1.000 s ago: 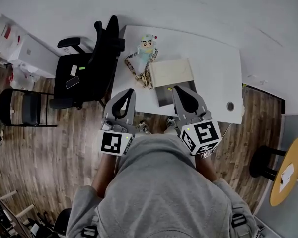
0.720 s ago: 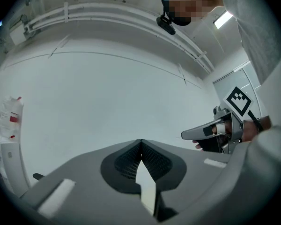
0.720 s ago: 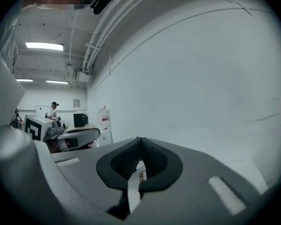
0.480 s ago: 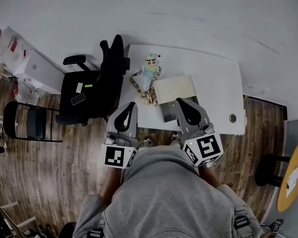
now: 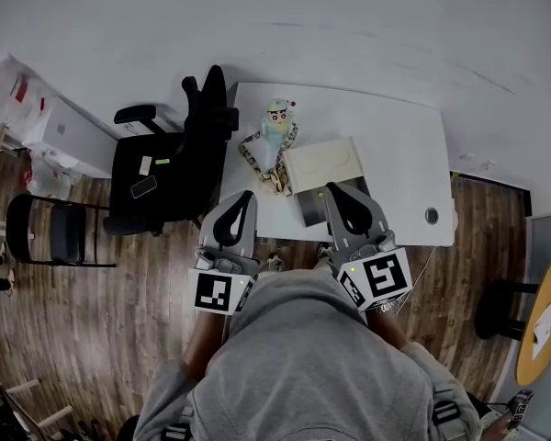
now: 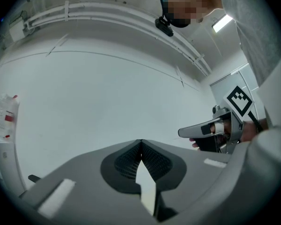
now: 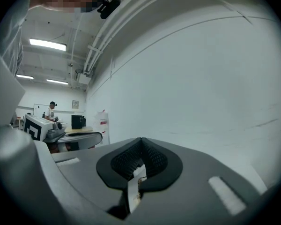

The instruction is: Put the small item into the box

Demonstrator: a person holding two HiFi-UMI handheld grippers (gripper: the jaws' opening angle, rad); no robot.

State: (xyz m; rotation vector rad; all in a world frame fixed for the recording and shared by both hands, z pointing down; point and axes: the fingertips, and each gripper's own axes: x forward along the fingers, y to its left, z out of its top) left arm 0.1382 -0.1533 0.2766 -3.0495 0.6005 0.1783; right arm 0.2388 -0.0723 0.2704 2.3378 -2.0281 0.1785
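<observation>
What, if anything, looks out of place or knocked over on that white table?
Nothing stands out. The toy figure lies on the table beside the box, whose lid looks open; nothing looks spilled or broken. The left gripper and right gripper are shut and empty.

White counter (image 5: pixel 395 145) set against the wall, a cartoon doll (image 5: pixel 274 136) with spotted limbs lying near its left edge, an open box (image 5: pixel 323 166) just beside the doll at the front edge, a small round fitting (image 5: pixel 431 216) near the front right corner
</observation>
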